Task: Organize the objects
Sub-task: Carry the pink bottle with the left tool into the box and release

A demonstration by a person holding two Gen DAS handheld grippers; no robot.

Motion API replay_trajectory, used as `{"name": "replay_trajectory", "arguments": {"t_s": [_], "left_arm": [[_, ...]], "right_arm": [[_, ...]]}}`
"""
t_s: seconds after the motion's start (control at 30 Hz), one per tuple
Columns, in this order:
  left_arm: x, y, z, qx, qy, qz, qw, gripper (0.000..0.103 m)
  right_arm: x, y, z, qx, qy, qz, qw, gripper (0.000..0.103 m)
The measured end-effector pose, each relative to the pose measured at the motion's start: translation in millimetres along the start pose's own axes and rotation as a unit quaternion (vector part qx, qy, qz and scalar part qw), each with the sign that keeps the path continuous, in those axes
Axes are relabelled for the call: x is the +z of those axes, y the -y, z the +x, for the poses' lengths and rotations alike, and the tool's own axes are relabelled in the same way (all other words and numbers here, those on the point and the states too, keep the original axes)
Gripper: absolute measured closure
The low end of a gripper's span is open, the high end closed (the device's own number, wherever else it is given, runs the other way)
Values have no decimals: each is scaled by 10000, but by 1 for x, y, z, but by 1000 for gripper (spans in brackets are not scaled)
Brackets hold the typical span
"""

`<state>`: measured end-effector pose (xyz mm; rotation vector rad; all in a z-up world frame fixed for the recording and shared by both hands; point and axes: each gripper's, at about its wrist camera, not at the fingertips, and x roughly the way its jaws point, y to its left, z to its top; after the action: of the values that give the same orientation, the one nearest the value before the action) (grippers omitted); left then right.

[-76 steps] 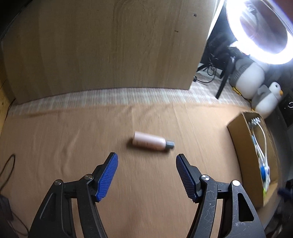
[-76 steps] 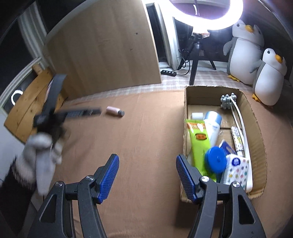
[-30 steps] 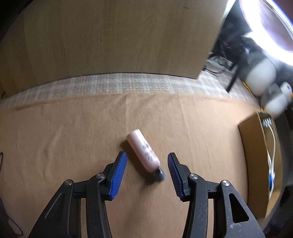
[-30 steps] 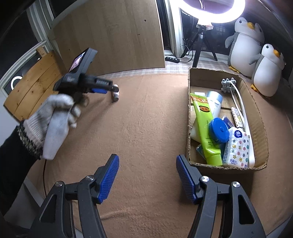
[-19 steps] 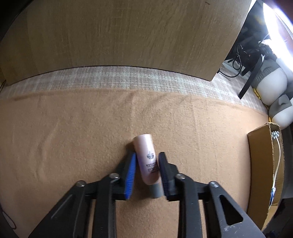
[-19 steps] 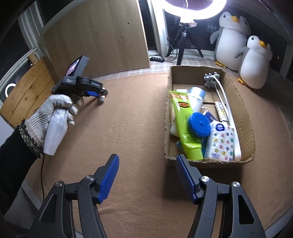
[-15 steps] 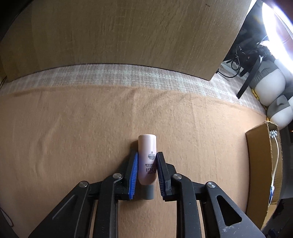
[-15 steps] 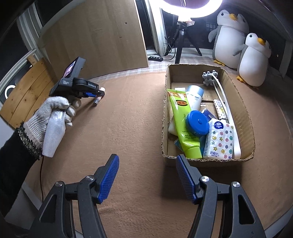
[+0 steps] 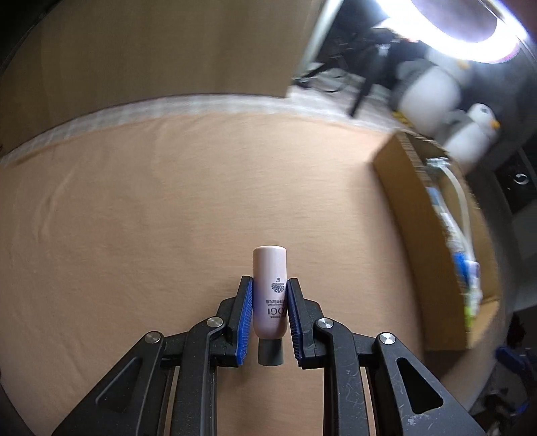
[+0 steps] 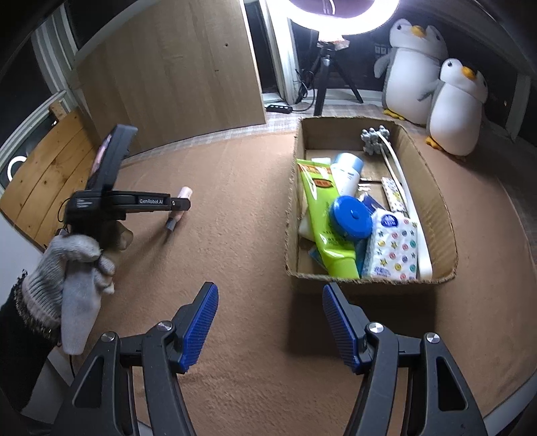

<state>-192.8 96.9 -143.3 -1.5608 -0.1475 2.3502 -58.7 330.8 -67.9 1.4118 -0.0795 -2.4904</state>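
Clamping my left gripper (image 9: 268,313) on the small pale-pink cylindrical cream bottle (image 9: 269,291), its long axis running along my fingers, grey cap nearest me; the open brown cardboard box (image 9: 412,198) waits to the right, nearer my empty, spread right gripper (image 10: 270,325).

Glaring ring light (image 10: 342,16), blurred, warped edges

- Left claw (image 9: 269,322): black angular arms, ribbed blue pads, silver round screws at the joints.
- Right claw (image 10: 270,323): same black frame, 2 blue ribbed pads, silver screws.
- Left claw's body carries white "GenRobot.AI" lettering and a small screen.
- Left hand (image 10: 75,260): grey-white knitted glove, dark sleeve with speckled cuff.
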Motion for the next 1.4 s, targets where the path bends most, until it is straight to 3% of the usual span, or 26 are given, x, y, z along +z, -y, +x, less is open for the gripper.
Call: {"name": "replay_trajectory", "arguments": {"t_s": [0.3, 0.63, 0.93, 1.23, 1.27, 1.33, 1.4], "left_arm": [[23, 91, -29, -503, 286, 547, 9968, 82], [55, 174, -3, -684, 209, 918, 9932, 82], [75, 223, 35, -536, 120, 1091, 9925, 82], [78, 245, 49, -457, 132, 1202, 9916, 81], [78, 246, 49, -456, 141, 1212, 9915, 80], [76, 248, 46, -419, 164, 1254, 9911, 59], [74, 249, 40, -348, 278, 1322, 9902, 49]], "right_arm": [[-16, 10, -16, -42, 110, 1, 9999, 42], [-25, 31, -35, -150, 210, 82, 9996, 42], [-33, 56, -38, -254, 131, 181, 9994, 42], [-36, 73, -38, -257, 85, 324, 9991, 42], [-37, 73, -38, -247, 84, 336, 9991, 42], [-37, 74, -38, -229, 70, 367, 9990, 42], [-37, 74, -37, -230, 57, 378, 9990, 42]]}}
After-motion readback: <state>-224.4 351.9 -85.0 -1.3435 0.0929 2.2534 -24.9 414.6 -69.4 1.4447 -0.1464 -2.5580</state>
